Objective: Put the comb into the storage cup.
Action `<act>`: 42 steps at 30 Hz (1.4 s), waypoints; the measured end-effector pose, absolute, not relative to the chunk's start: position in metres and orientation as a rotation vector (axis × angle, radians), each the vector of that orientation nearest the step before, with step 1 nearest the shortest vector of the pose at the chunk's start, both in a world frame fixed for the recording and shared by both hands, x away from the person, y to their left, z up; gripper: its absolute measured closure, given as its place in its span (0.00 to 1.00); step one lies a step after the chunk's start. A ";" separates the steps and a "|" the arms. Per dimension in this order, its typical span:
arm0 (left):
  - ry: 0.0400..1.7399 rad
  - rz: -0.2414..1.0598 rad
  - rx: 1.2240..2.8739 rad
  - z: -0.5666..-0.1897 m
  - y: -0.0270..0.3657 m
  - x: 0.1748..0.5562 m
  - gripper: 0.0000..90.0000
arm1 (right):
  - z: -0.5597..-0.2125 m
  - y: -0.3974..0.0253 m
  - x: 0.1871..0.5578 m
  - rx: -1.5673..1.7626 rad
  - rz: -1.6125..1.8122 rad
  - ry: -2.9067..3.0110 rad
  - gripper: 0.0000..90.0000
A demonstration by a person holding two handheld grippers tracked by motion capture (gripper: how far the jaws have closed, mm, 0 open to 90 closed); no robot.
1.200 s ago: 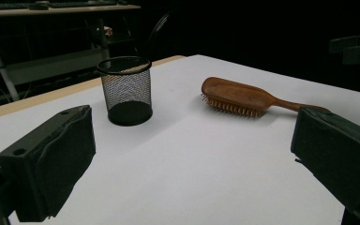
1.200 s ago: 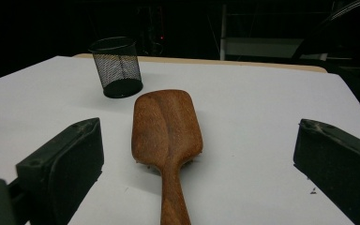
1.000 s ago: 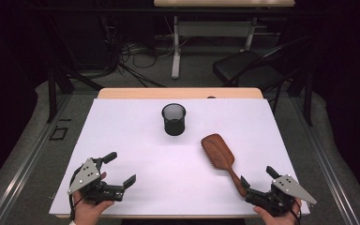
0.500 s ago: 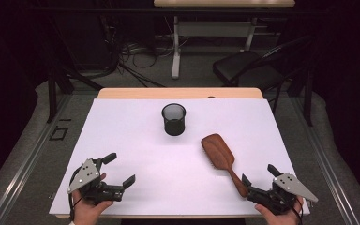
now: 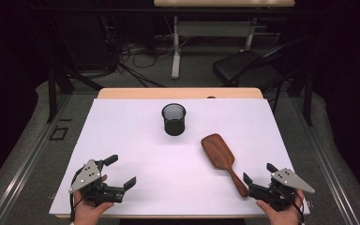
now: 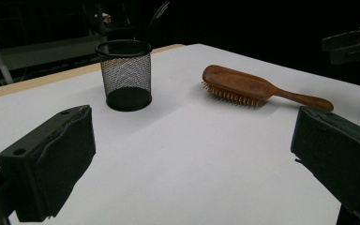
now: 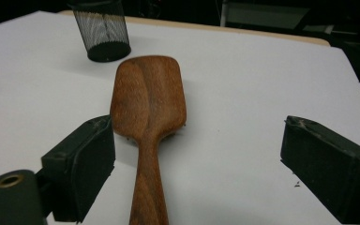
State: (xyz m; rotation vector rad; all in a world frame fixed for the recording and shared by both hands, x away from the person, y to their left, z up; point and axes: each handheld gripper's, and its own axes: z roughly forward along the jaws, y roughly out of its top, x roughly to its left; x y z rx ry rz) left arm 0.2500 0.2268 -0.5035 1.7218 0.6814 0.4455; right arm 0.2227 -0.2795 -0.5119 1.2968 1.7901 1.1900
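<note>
The brush [image 5: 221, 157] lies bristles-down on the table [image 5: 136, 140], its handle pointing into the open right claw [image 5: 258, 179], apparently lined up for a grip there. The cup [image 5: 174, 119] stands upright well beyond it. The left claw [image 5: 120, 172], also open and empty, rests low with its hand [image 5: 90, 211] at the near edge.
</note>
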 end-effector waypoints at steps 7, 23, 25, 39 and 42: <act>0.667 0.444 1.744 -0.504 0.223 0.247 0.00 | -0.516 -0.275 0.225 1.292 1.149 1.851 0.12; 0.684 0.447 1.746 -0.506 0.225 0.242 0.00 | -0.524 -0.265 0.235 1.290 1.124 1.944 0.16; 0.686 0.449 1.744 -0.505 0.226 0.241 0.00 | -0.525 -0.264 0.236 1.288 1.120 1.951 0.16; 0.700 0.458 1.725 -0.505 0.228 0.237 0.00 | -0.522 -0.253 0.244 1.314 1.036 2.043 0.17; 0.706 0.452 1.725 -0.506 0.228 0.237 0.00 | -0.522 -0.255 0.249 1.367 1.057 2.074 0.17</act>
